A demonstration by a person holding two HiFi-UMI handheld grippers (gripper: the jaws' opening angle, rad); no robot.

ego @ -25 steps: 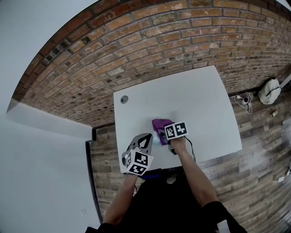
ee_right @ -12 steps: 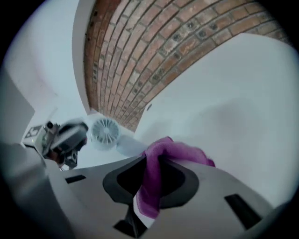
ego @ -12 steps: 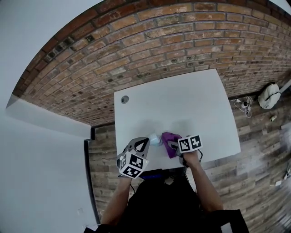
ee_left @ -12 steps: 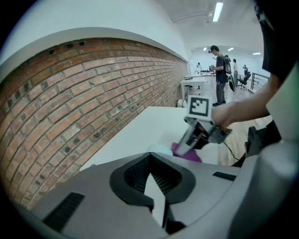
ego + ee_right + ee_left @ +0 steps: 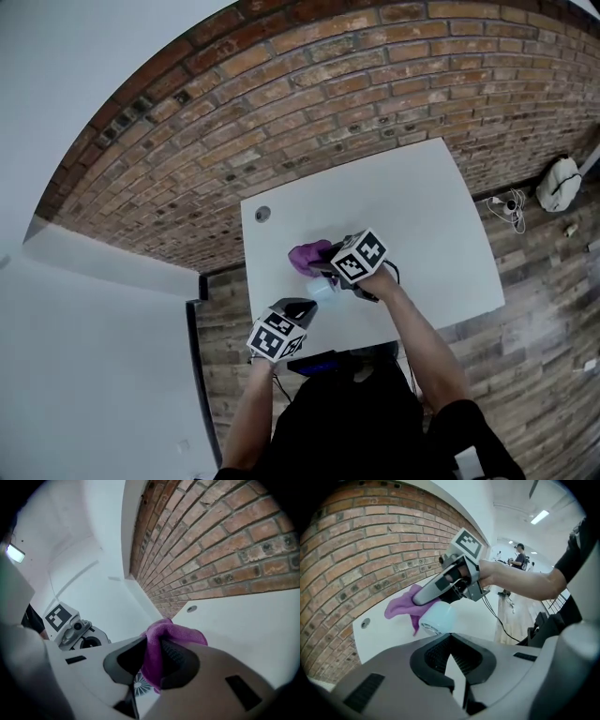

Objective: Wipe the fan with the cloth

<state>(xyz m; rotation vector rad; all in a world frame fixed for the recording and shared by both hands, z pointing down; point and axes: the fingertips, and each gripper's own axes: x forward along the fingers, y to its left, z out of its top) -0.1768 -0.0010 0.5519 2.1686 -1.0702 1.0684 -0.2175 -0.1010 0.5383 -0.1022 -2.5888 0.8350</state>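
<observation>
The small pale blue fan (image 5: 323, 290) is held just above the white table (image 5: 422, 206) near its front edge. My left gripper (image 5: 307, 307) is shut on its thin pale handle (image 5: 456, 677), and the round fan head (image 5: 437, 618) stands just past the jaws. My right gripper (image 5: 322, 266) is shut on the purple cloth (image 5: 308, 255), which hangs over the far side of the fan. In the right gripper view the cloth (image 5: 157, 658) fills the gap between the jaws and the fan's grille (image 5: 139, 685) shows below it.
A round cable hole (image 5: 262, 214) sits at the table's far left corner. A brick wall (image 5: 309, 84) runs behind the table. On the wooden floor to the right lie a white bag (image 5: 559, 184) and cables (image 5: 507, 206). A black cable (image 5: 497, 620) trails from the right gripper.
My right gripper has risen and swung the cloth from the fan's right side to above and beyond it. My left gripper has turned and shifted a little with the fan.
</observation>
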